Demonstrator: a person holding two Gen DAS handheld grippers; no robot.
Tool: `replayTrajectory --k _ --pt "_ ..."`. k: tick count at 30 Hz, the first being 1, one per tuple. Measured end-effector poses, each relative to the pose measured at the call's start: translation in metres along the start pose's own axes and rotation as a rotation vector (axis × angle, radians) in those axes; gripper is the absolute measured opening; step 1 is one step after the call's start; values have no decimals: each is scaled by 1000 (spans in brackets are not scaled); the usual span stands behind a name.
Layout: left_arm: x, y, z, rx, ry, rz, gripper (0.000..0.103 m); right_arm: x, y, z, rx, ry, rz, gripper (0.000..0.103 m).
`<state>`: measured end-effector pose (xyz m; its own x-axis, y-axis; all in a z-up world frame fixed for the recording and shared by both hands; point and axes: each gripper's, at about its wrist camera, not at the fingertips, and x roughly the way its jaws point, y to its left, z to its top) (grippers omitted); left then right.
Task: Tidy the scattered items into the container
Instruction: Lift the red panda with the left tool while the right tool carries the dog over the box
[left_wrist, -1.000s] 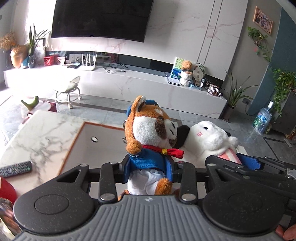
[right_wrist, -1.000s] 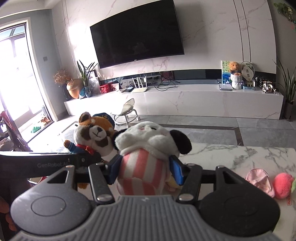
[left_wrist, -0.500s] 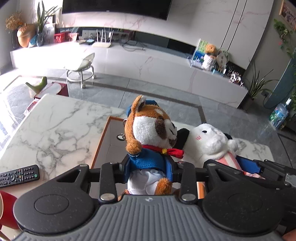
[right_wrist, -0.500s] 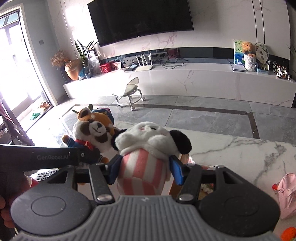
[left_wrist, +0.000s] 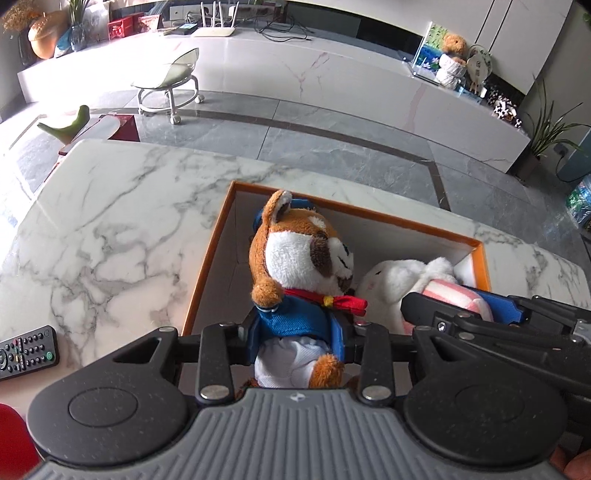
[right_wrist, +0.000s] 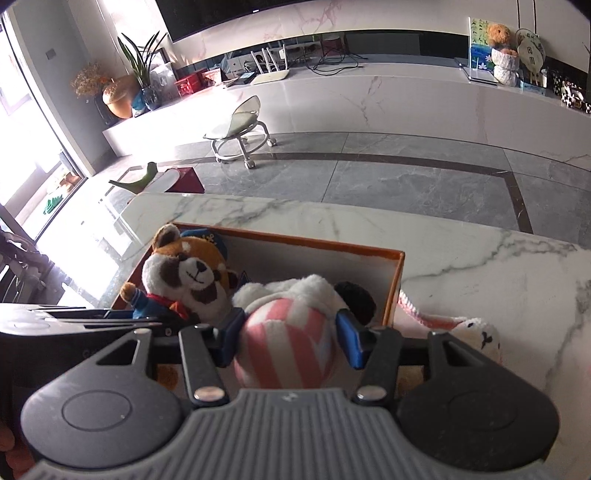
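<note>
My left gripper (left_wrist: 295, 341) is shut on a brown-and-white plush fox in a blue jacket with a red bow (left_wrist: 299, 258), held upright inside the orange-rimmed box (left_wrist: 369, 215). My right gripper (right_wrist: 290, 332) is shut on a white plush with black ears and a pink-striped body (right_wrist: 284, 339), also over the box (right_wrist: 295, 238). The fox shows to its left in the right wrist view (right_wrist: 188, 273). The white plush shows right of the fox in the left wrist view (left_wrist: 402, 284).
The box sits on a white marble table (left_wrist: 110, 221). A black remote (left_wrist: 26, 350) and a red object (left_wrist: 14, 443) lie at the table's left front. A pink-and-white soft toy (right_wrist: 458, 332) lies right of the box. Beyond the table are floor and a small stool (left_wrist: 170, 81).
Both grippers have tilted down and lowered their plush toys from above the table into the box. The white plush now leans forward, face down.
</note>
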<state>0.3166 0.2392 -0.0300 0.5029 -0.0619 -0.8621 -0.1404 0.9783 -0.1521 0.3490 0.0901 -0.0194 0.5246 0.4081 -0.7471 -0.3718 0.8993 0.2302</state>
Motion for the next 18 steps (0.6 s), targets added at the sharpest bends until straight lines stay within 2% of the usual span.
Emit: replayTrajectory --k 8,12,18 --pt "3 -8 -5 74 -6 97 42 14 9 -7 -25 -54 -110 56" --pt "-4 -13 -11 134 -14 128 42 19 11 -8 -90 -30 -94 57" --pt "-16 -7 -13 80 1 115 42 20 17 -5 -213 8 -59 57"
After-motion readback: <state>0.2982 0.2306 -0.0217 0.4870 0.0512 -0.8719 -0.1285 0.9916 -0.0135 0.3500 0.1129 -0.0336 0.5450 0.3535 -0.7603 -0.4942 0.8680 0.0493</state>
